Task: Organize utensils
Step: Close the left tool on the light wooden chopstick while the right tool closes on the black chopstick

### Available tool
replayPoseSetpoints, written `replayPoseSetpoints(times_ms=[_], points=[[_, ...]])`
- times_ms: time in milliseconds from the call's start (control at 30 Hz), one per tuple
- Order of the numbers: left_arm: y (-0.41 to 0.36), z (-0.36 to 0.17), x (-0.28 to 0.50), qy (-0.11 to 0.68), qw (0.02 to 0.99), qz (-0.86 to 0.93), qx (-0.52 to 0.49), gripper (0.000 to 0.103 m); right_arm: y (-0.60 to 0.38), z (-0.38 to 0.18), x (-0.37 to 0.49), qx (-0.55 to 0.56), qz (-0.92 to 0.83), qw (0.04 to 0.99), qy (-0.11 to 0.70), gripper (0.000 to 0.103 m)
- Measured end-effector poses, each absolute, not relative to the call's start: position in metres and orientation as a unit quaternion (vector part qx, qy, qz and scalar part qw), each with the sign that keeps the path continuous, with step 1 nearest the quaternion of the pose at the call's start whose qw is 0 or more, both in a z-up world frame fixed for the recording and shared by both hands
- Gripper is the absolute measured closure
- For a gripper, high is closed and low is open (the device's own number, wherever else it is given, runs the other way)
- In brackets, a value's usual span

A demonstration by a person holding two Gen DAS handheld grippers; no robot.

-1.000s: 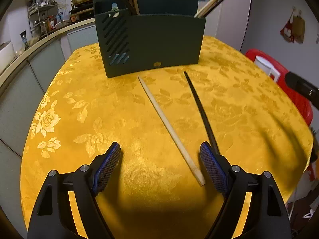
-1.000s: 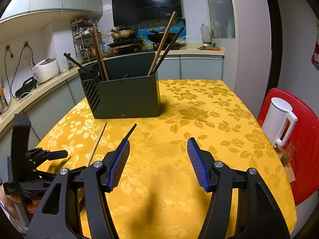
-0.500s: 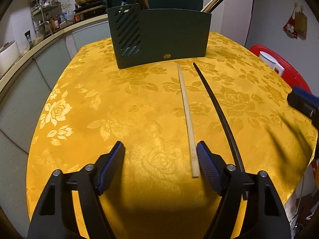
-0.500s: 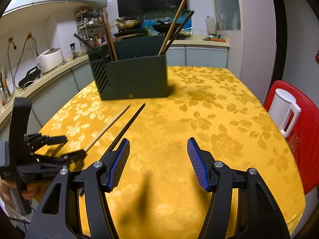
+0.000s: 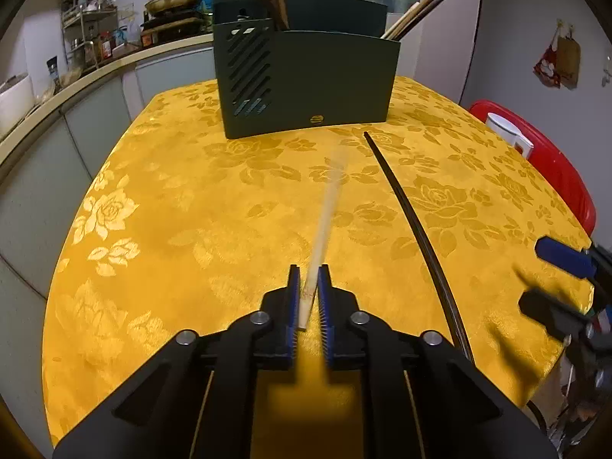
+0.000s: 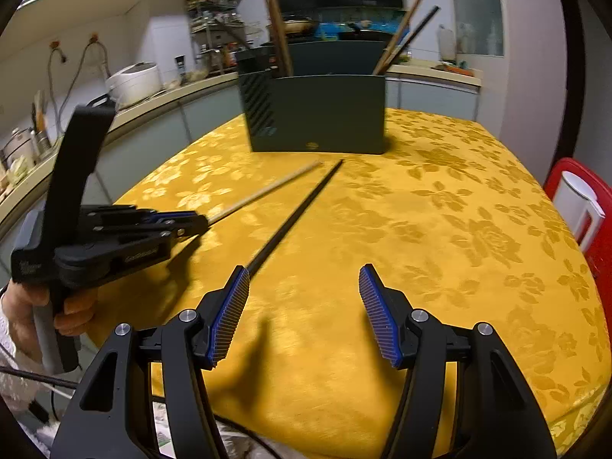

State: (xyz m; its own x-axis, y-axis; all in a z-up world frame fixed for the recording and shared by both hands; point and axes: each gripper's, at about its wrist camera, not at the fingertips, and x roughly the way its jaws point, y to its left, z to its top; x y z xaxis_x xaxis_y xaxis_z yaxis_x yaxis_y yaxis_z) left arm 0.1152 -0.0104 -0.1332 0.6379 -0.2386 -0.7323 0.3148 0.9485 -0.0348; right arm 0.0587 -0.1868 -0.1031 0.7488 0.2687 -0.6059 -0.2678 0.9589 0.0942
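Note:
My left gripper point(image 5: 308, 293) is shut on the near end of a light wooden chopstick point(image 5: 328, 206), which points toward the dark green utensil holder point(image 5: 306, 76) and looks blurred. The same chopstick point(image 6: 267, 191) and left gripper point(image 6: 191, 222) show in the right wrist view. A black chopstick point(image 5: 413, 214) lies on the yellow tablecloth to the right of it; in the right wrist view the black chopstick point(image 6: 294, 214) runs up to my right gripper's left finger point(image 6: 229, 317). My right gripper point(image 6: 304, 313) is open and empty above the cloth. The holder point(image 6: 317, 111) has several chopsticks standing in it.
The round table wears a yellow floral cloth point(image 5: 191, 210). A red chair with a white kettle point(image 6: 577, 199) stands at the right edge. A kitchen counter with a rice cooker point(image 6: 134, 80) runs along the left and back.
My left gripper has closed on the near end of the wooden chopstick, which now looks lifted and blurred. My right gripper has moved closer to the black chopstick and stays open.

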Motion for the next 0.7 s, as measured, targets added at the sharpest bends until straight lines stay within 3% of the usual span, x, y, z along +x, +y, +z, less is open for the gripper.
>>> replayPoseSetpoints(times_ms=[100, 533, 700], points=[[-0.005, -0.133, 0.112, 0.401, 0.903, -0.149, 0.036, 0.096, -0.178, -0.104, 0.055, -0.006, 0.159, 0.933, 0.322, 0.046], [0.003, -0.134, 0.106, 0.401, 0.904, -0.145, 0.015, 0.096, -0.141, -0.125, 0.055, -0.055, 0.182, 0.922, 0.338, 0.069], [0.004, -0.135, 0.103, 0.397, 0.907, -0.143, 0.014, 0.096, -0.148, -0.126, 0.058, -0.062, 0.158, 0.928, 0.333, 0.073]])
